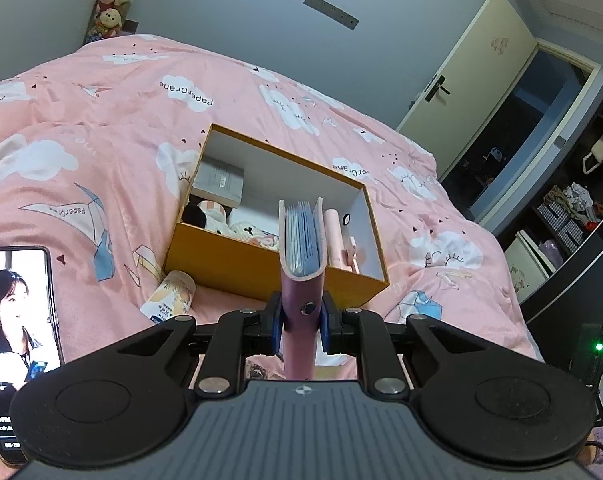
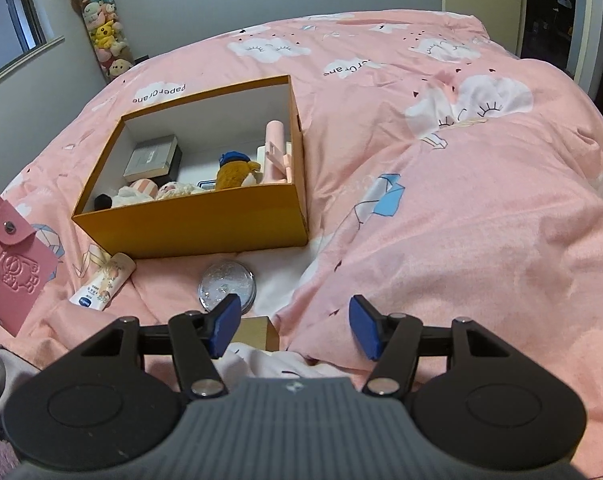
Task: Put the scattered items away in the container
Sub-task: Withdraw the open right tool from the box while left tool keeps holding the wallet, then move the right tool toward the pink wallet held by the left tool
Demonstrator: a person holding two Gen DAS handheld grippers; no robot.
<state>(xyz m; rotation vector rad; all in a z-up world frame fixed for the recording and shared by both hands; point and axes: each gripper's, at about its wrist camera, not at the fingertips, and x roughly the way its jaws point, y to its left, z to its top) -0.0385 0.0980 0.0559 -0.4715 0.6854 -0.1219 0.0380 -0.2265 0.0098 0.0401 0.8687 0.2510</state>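
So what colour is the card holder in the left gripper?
Pink, with blue sleeves inside; the card holder shows best in the left wrist view.

left claw (image 1: 301,320) clamped tight, angled downward; right claw (image 2: 293,326) half spread, empty, pitched more steeply down.

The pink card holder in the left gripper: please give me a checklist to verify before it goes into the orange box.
1. Left gripper shut on the pink card holder: ok.
2. Orange box open on top: ok.
3. Free space in the box, at its far side: ok.
4. Card holder already above the opening: cannot tell.
5. Right gripper open, empty and away from the box: ok.
6. Tube and round clear case lying outside the box, clear of the path: ok.
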